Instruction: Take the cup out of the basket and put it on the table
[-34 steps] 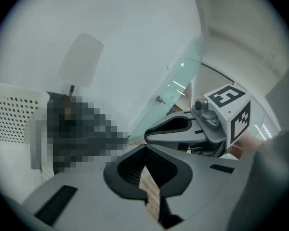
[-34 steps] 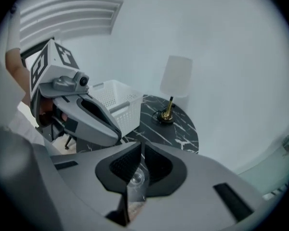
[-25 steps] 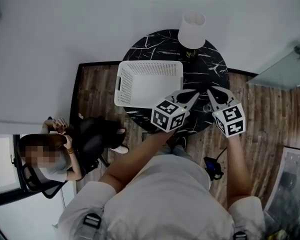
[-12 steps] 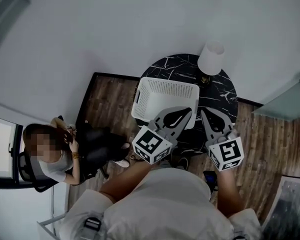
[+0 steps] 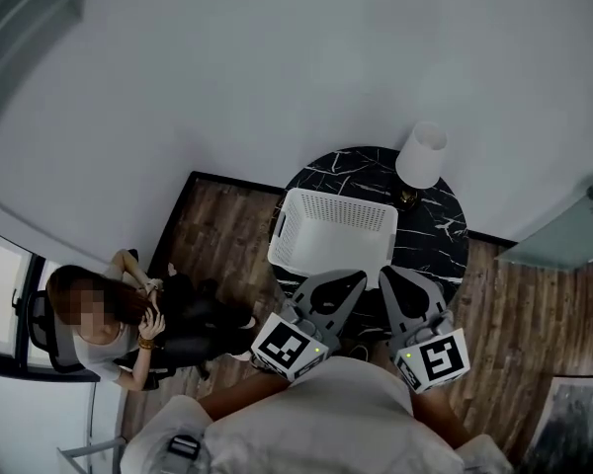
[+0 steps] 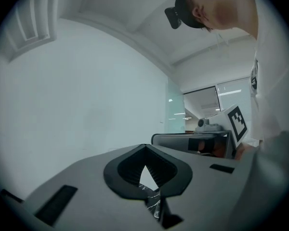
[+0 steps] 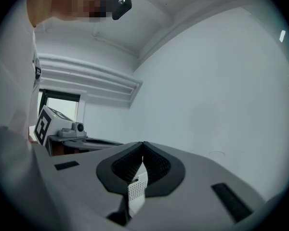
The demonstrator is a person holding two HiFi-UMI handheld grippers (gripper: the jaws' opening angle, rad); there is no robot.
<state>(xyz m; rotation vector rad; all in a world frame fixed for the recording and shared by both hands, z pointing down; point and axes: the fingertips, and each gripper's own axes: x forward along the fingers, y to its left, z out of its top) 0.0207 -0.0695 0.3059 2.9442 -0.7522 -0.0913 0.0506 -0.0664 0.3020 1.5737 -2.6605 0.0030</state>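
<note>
A white perforated basket (image 5: 331, 233) stands on the left part of a round black marble table (image 5: 437, 237); its inside shows only white. I cannot make out the cup in any view. My left gripper (image 5: 359, 277) hovers close to my body at the table's near edge, jaws meeting at the tips, nothing between them. My right gripper (image 5: 385, 271) hangs beside it, also shut and empty. In the left gripper view the left gripper (image 6: 144, 147) points up at the wall, a sliver of marble below. In the right gripper view the right gripper (image 7: 143, 143) frames a strip of basket (image 7: 136, 190).
A lamp with a white shade (image 5: 421, 154) stands at the table's far side. A person (image 5: 109, 314) sits on a chair at the lower left, on the wooden floor (image 5: 217, 225). A white wall rises behind the table and a glass panel (image 5: 563, 235) stands at the right.
Both grippers have drawn back from over the table toward my body and tilted up. The head view has pulled away, so table, basket and lamp look smaller.
</note>
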